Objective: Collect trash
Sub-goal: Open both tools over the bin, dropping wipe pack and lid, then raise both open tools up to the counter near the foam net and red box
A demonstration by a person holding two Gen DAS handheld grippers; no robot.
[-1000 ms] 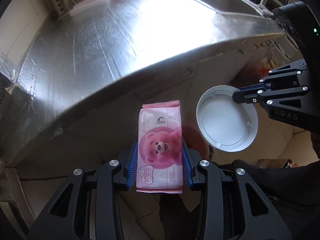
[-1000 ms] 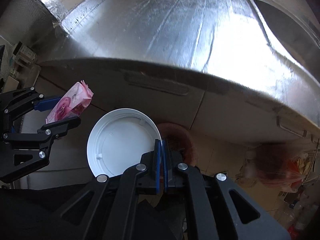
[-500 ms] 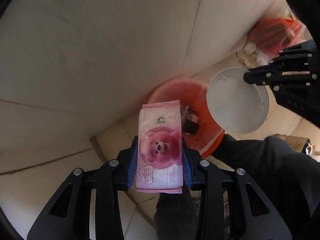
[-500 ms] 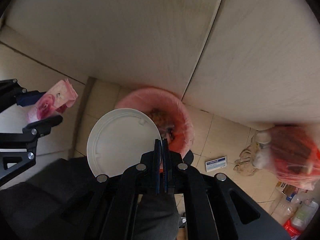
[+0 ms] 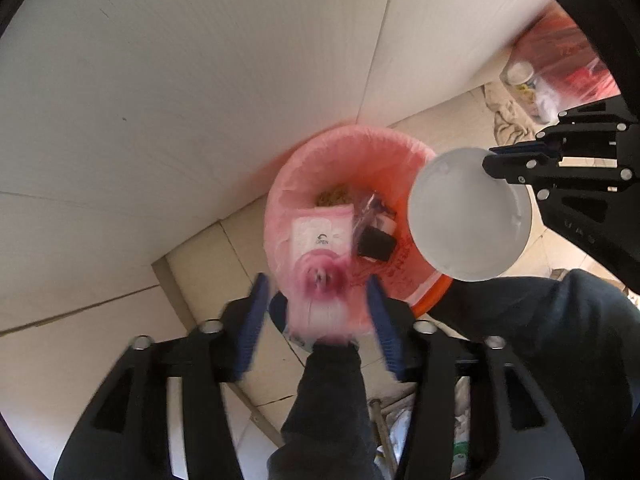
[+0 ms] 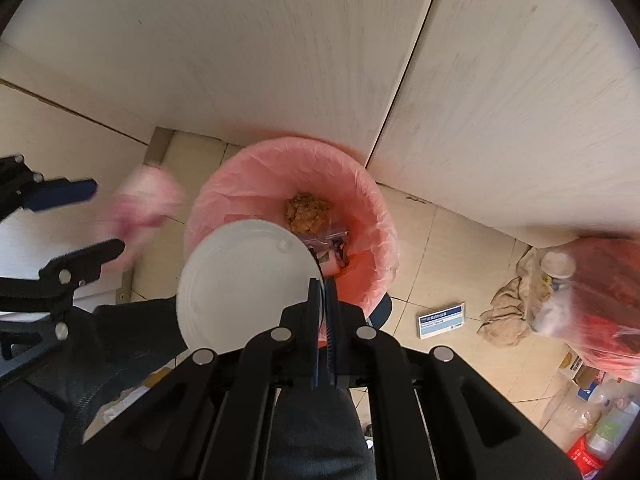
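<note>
Left wrist view: left gripper (image 5: 316, 312) just opened, wipes pack (image 5: 320, 276) loose at centre over bin (image 5: 340, 148); right gripper (image 6: 325, 308) clamped plate (image 6: 240, 284) lower left

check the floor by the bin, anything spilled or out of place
Yes. Right of the pink-lined bin, a crumpled rag and a small blue-and-white card lie loose on the tiles beside a bulging red bag. No spill shows. The wipes pack is blurred between the left gripper's just-opened jaws; the right gripper pinches the white lid.

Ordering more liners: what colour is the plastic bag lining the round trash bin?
Translucent pink bin liner; clearest in the right wrist view.
</note>
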